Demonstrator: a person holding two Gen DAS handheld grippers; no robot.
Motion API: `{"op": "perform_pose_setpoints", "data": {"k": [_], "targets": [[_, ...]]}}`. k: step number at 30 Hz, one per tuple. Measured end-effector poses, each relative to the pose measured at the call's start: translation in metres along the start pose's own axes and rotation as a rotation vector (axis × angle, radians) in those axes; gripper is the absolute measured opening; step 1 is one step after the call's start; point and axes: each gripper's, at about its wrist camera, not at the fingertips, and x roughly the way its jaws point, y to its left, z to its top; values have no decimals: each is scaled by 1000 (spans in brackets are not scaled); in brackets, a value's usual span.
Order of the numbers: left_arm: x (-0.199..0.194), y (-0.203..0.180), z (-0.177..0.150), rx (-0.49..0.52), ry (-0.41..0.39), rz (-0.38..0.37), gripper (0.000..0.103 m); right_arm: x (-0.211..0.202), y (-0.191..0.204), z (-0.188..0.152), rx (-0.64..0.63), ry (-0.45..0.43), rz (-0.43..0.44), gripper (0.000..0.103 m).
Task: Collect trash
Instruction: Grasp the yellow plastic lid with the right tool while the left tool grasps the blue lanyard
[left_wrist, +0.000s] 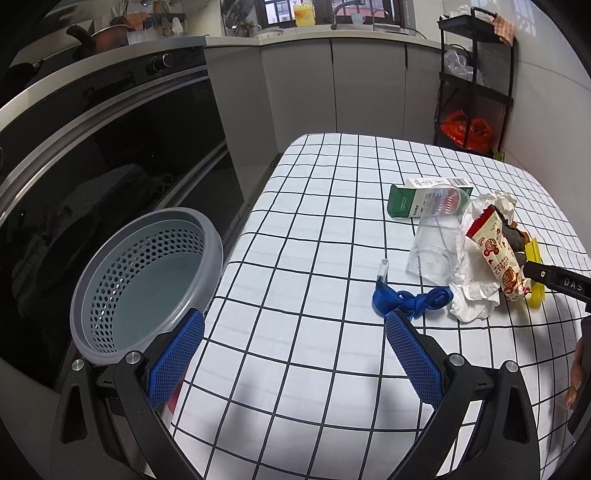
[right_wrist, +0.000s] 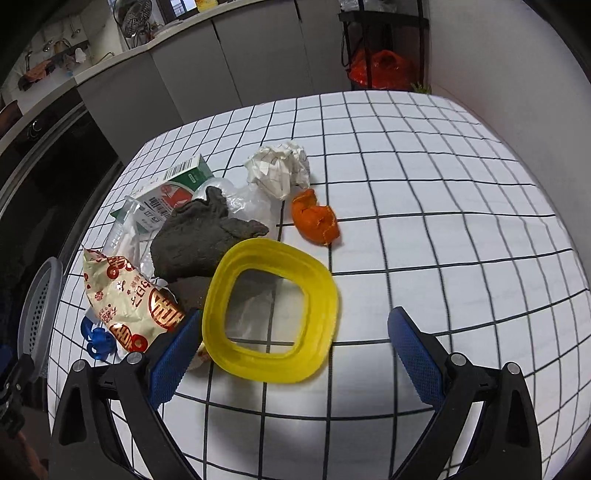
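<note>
Trash lies in a pile on the checked tablecloth: a red and cream snack wrapper, a clear plastic cup, a green and white carton, a grey cloth, a crumpled paper ball, orange peel, white tissue and a blue lanyard. A grey perforated basket sits at the table's left edge, beside my left finger. My left gripper is open over bare cloth. My right gripper is open, with a yellow lid ring lying between its fingers.
A dark oven front runs along the left of the table. Grey cabinets stand behind. A black shelf cart with an orange bag is at the far right corner. A hand shows at the right edge.
</note>
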Motion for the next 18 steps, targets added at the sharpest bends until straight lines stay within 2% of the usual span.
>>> {"op": "perform_pose_setpoints", "data": {"k": [6, 8, 9, 18], "targets": [[3, -5, -1, 16, 1, 4, 97, 11, -2, 4, -3, 9, 20, 94], [4, -5, -2, 18, 1, 5, 97, 11, -1, 4, -11, 13, 33, 84], [4, -6, -2, 18, 1, 4, 97, 12, 0, 4, -14, 22, 37, 71], [7, -15, -4, 26, 10, -49, 97, -10, -1, 1, 5, -26, 58, 71]]}}
